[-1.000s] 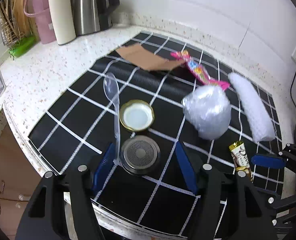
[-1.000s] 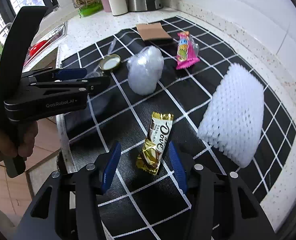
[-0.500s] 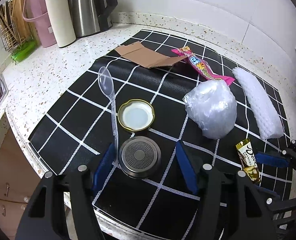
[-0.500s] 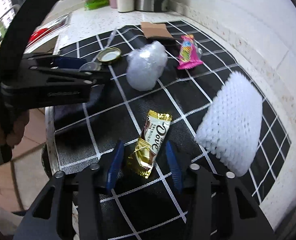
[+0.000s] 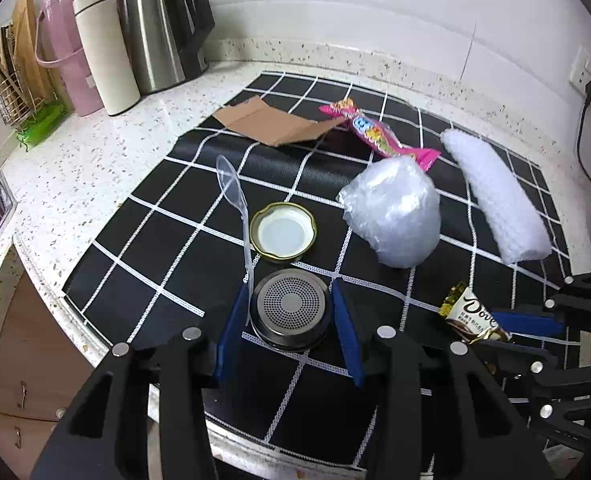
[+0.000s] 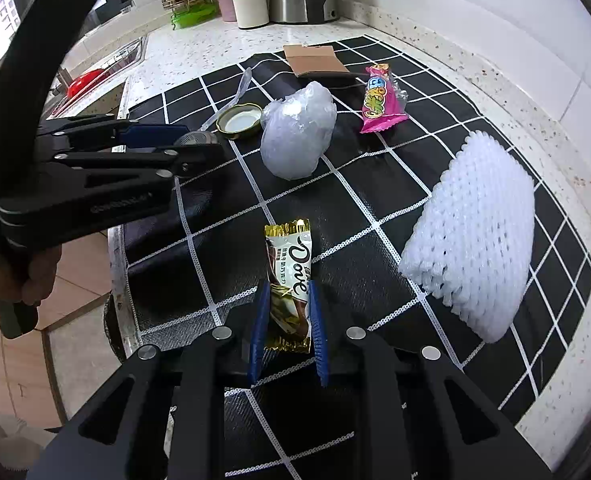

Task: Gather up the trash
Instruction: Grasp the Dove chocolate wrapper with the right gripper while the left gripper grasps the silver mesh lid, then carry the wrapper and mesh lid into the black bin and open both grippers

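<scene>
I am closing both tongs: the right gripper [image 6: 287, 320] is now pinching the Dove wrapper [image 6: 289, 268] at its 6 o'clock end, and the left gripper [image 5: 291, 312] is narrowing onto the perforated metal lid [image 5: 291, 310], spoon handle [image 5: 248, 264] trapped at 9 o'clock. Both pieces seem ready for lifting.

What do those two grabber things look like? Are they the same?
They look alike. The left gripper and the right gripper each have a chunky black frame that forks into two arms. Round silver screws dot the arms, and each finger carries a flat blue pad. Seen from the side, the left one has a curved black handle with small pale lettering, too blurred to read. No cables or sleeves show.
</scene>
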Motion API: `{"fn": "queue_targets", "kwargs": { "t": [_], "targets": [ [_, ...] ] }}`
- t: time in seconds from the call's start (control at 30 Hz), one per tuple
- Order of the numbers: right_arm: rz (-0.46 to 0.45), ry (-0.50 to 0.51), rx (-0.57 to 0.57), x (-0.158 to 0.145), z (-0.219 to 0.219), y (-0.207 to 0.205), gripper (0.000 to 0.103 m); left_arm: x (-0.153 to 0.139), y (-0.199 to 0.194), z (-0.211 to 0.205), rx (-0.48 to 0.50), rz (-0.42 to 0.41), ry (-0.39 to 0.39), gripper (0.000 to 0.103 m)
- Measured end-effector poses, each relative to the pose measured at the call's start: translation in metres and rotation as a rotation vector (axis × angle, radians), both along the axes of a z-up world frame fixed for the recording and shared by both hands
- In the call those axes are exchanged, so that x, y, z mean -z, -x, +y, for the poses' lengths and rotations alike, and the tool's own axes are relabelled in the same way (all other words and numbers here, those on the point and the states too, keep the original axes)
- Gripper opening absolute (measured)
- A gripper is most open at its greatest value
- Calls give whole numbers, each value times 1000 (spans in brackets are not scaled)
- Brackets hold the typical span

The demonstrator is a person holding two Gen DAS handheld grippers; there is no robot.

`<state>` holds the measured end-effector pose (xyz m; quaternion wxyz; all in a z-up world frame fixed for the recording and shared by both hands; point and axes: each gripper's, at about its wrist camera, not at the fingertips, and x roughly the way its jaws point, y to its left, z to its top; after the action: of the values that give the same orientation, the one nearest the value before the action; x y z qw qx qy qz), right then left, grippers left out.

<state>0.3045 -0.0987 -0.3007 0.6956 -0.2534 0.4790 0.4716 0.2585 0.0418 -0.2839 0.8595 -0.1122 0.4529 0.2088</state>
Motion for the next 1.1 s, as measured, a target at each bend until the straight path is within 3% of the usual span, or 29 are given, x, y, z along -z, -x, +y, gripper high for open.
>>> {"fn": "queue_targets", "kwargs": {
  "t": [0.43,0.53,0.97,1.1],
  "targets": [
    [-3,-8,17,-10,-3,5,17,-8,6,5,-22,-10,-6,43],
    [2,-10,23,-10,-4,6,17,-11,10,3,-16,-18,-14,48],
    [24,2,15,-2,-7,10,17,11,1,9,-6,38,19,48],
    [33,-6,0,-2,-9,11,16,9,-3,13,-22,34,44,41]
  ]
}}
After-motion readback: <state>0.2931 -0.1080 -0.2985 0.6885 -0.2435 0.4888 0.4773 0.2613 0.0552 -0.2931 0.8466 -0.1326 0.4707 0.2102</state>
